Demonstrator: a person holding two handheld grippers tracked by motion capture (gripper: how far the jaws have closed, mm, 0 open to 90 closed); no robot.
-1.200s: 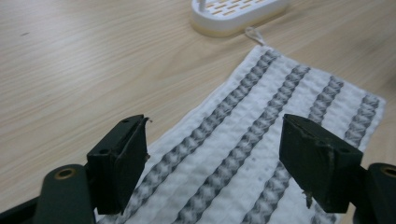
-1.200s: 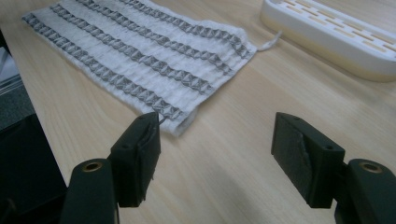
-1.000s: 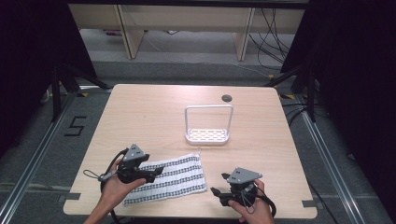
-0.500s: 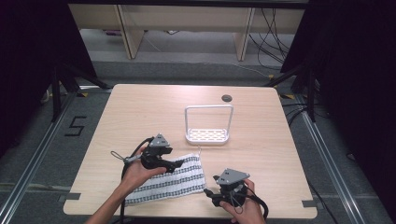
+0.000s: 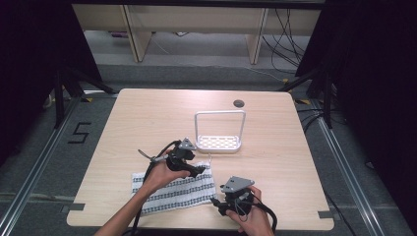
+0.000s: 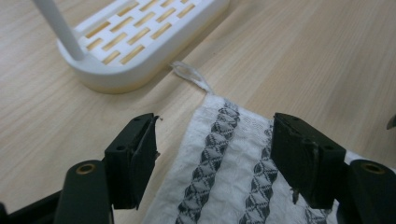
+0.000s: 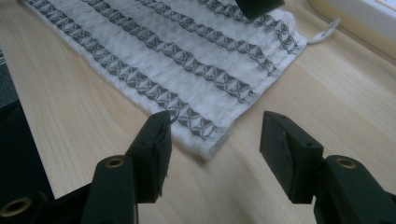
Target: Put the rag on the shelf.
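Now the striped towel [image 5: 174, 189] is lying near the table's [image 5: 147, 113] front edge, bare wood stretching beyond the white rack [image 5: 219, 132]. Both jaws have been narrowing: left gripper [image 6: 212, 158] straddling its far corner, right gripper [image 7: 215, 140] its near corner, gripping nothing.

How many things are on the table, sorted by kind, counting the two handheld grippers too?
Striped cloth: 1
White rack: 1
Grippers: 2, the left gripper and the right gripper
Total: 4
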